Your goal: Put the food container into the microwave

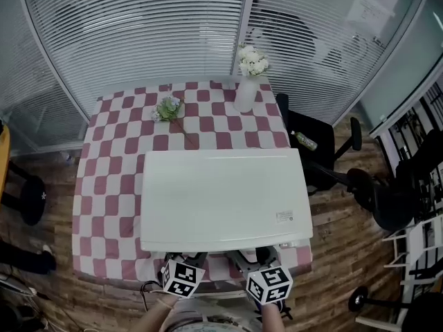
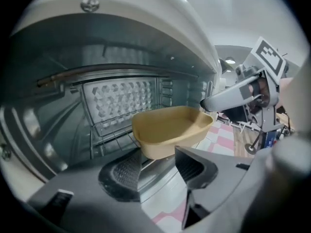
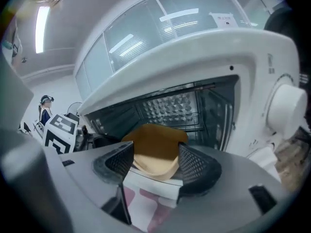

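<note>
A white microwave oven [image 1: 225, 199] stands on the surface under a pink-and-white chequered cloth [image 1: 111, 185], its door side towards the person. The shallow tan food container [image 2: 170, 127] sits inside the open metal cavity, low at the front on the wire rack [image 2: 104, 142], with its near end at the mouth.

The left tool [image 2: 158, 171] is spread. Its ribbed pads stand apart just short of the container and touch nothing.

The right tool [image 3: 155, 164] is spread too. In its own view the container shows in the gap between the pads, but neither pad presses on it. In the left gripper view, one right finger lies just beside the container's rim.

At the far edge of the surface stand a white vase of white flowers [image 1: 246, 92] and a small green sprig [image 1: 168, 108].
</note>
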The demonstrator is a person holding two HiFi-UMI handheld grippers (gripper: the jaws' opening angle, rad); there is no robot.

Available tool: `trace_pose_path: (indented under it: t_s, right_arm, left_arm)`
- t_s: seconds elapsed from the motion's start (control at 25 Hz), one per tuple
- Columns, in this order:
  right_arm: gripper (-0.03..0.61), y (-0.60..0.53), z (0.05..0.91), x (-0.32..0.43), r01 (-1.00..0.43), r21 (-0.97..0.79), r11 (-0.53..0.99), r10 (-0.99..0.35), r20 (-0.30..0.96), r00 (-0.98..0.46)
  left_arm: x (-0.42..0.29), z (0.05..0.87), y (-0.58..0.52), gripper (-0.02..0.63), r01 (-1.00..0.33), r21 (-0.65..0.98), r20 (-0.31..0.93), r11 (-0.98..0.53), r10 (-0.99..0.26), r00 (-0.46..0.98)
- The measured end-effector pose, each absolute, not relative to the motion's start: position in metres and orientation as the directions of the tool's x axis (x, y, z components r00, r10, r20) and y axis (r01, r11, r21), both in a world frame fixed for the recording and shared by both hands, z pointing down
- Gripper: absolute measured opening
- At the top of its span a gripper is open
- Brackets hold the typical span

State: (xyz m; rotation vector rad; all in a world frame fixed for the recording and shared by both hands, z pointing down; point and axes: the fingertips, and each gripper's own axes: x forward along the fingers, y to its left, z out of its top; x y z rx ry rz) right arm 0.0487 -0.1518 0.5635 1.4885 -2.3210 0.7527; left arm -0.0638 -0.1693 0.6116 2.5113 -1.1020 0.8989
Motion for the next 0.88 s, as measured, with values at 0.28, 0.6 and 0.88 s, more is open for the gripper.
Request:
trace_pose_path:
  t_s: [0.28,0.6,0.88]
  right_arm:
    - [0.270,-0.133,0.566,0.052,-0.902,-0.257,0.348,-0.741,0.513,-0.432]
    - [0.270,-0.132,0.596,0.066,-0.935,-0.164,0.315,-0.722,0.599,-0.348]
    - [0.199,-0.153,0.601,0.068,-0.939,-0.114,0.325,-0.731,0.599,-0.326]
  left_arm:
    - [-0.051,0.612,-0.172,0.222,-0.723,-0.014,0.627,-0.691,-0.569,0.532]
    - [-0.041,0.609,-0.170,0.222,-0.736,0.020,0.627,-0.676,-0.565,0.536]
    - [-0.046,0.604,-0.161,0.222,-0.757,0.022,0.629,-0.653,-0.579,0.519]
